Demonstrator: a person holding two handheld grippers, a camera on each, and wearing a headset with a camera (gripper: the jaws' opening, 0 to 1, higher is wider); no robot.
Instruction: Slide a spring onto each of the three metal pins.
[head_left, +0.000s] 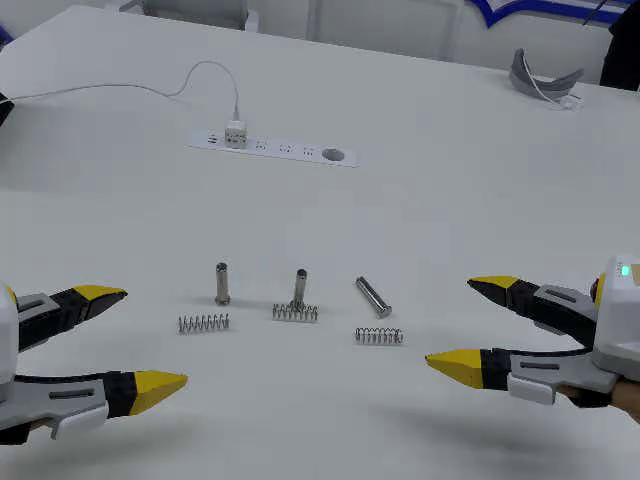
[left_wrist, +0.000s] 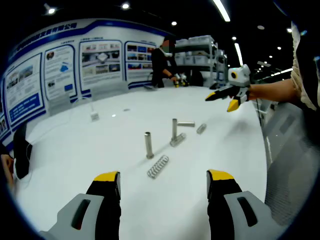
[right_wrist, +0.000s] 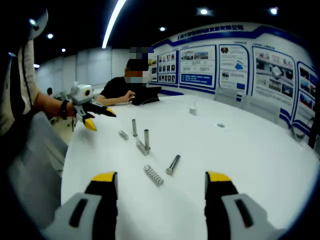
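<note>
Three small metal pins stand in a row on the white table (head_left: 420, 230). The left pin (head_left: 221, 283) and the middle pin (head_left: 299, 287) are upright; the right pin (head_left: 373, 297) lies on its side. A loose spring lies in front of each: left spring (head_left: 203, 323), middle spring (head_left: 295, 313), right spring (head_left: 379, 336). My left gripper (head_left: 145, 338) hovers open at the bottom left, well short of the left spring (left_wrist: 158, 166). At the right my right gripper (head_left: 458, 322) is open and empty, a short way from the lying pin (right_wrist: 173, 164) and its spring (right_wrist: 153, 175).
A white power strip (head_left: 272, 147) with a plug (head_left: 235, 133) and cable lies across the far middle of the table. A grey curved object (head_left: 543, 80) sits at the far right. A person (right_wrist: 131, 85) sits at the table's far side.
</note>
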